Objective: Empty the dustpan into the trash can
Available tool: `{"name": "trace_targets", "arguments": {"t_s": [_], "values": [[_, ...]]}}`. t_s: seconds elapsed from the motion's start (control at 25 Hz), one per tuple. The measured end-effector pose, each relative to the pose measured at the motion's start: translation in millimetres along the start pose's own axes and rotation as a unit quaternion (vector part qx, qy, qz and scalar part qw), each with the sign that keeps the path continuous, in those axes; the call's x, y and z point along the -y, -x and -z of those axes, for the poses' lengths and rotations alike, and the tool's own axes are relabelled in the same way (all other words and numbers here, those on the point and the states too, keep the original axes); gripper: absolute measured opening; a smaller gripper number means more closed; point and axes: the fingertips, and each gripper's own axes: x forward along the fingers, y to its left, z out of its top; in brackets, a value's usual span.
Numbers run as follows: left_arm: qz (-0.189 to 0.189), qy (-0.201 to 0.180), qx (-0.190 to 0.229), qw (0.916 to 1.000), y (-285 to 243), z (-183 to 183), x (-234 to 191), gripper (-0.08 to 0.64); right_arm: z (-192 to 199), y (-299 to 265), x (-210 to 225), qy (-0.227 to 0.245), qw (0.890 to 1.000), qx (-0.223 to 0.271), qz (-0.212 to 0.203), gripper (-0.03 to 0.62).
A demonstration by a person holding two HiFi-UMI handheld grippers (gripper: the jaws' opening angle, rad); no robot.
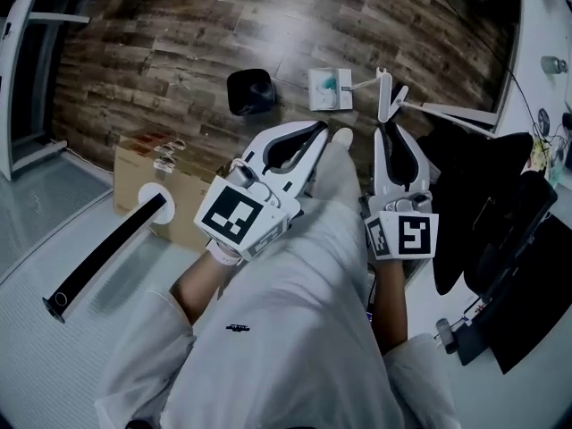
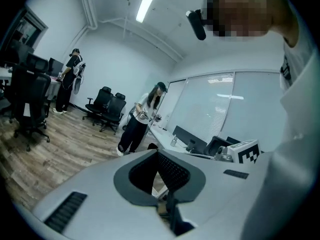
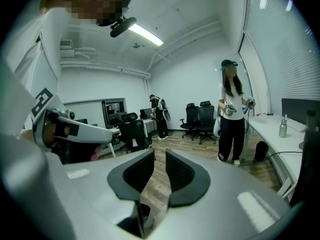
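The black trash can (image 1: 250, 92) stands on the wood floor (image 1: 161, 52). The white dustpan (image 1: 329, 89) lies just to its right, apart from it, with something teal inside. A cardboard box (image 1: 147, 186) sits below and to the left of the trash can.

Both grippers are on the person's side of the trash can and touch neither it nor the dustpan. The left gripper (image 1: 320, 133) (image 2: 156, 154) has its jaws pressed together with nothing between them. The right gripper (image 1: 386, 130) (image 3: 159, 156) has its jaws slightly spread, and only floor shows through the gap.
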Motion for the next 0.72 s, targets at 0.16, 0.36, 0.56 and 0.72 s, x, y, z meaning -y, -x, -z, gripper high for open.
{"name": "trace_targets", "arguments": {"t_s": [0.16, 0.36, 0.56, 0.72], "values": [[-0.003, 0.000, -0.014, 0.9999, -12, 12, -7, 0.006, 21, -20, 5, 0.010, 1.000, -0.029, -0.003, 0.151], [-0.016, -0.008, -0.026, 0.9995, -28, 23, -18, 0.006, 40, -36, 23, 0.001, 0.999, -0.044, 0.012, 0.207], [-0.022, -0.004, -0.022, 0.9995, -43, 31, -30, 0.006, 72, -51, 42, -0.003, 0.996, -0.088, 0.023, 0.188], [-0.028, 0.018, -0.035, 0.9988, -48, 45, -35, 0.006, 88, -58, 57, -0.003, 0.994, -0.105, 0.042, 0.173]]}}
